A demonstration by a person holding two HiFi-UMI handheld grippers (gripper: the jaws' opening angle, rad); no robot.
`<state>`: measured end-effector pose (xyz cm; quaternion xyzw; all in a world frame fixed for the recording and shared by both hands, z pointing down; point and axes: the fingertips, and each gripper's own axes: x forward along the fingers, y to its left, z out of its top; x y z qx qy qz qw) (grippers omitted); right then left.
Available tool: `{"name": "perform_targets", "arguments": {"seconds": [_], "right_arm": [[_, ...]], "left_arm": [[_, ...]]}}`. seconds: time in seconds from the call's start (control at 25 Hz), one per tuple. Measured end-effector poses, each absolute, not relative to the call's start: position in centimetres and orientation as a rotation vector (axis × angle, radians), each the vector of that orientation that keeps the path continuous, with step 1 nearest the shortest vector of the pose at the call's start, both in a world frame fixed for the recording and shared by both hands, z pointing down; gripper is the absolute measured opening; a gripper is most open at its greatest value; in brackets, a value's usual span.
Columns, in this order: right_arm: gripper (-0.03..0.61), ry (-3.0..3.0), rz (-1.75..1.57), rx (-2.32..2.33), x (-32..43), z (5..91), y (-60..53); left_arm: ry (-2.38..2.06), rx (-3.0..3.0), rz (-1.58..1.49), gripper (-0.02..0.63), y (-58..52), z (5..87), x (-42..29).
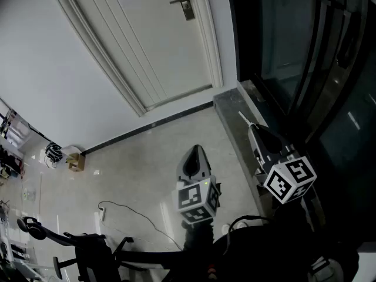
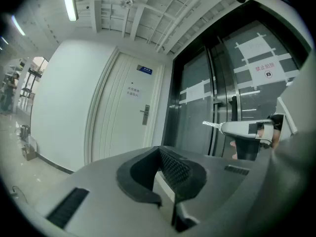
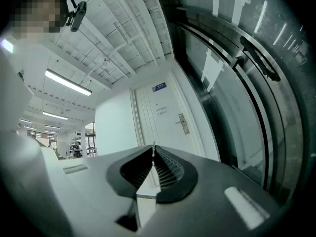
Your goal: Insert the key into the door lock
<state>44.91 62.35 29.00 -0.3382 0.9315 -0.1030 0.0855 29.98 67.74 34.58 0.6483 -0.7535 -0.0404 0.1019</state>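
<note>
Where the right gripper [image 1: 251, 128] pinches it, key [image 1: 244, 118], slim, silvery, seemingly toothed.

A corridor in an office-type building: a white panelled door [image 1: 158, 46] with a metal lever lock [image 1: 184, 1], a paper notice [image 2: 133, 92] and a small blue room plate [image 2: 145, 70] above it; a dark-framed glass wall [image 2: 237, 93] bearing taped signs [image 2: 264, 68]; polished pale floor tiles [image 1: 147, 157]; ceiling strip lights [image 2: 69, 1]; shelving racks [image 1: 12, 137] farther off
</note>
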Motion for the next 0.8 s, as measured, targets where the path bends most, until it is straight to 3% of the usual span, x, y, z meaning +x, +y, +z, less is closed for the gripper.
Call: {"name": "perform_targets", "arguments": {"seconds": [0.8], "right_arm": [[0.012,2.772,-0.281,-1.04,42.4,28.3,62.5]], "left_arm": [[-2.227,1.86,-0.12,0.001,69.5,35.0,26.0]]}}
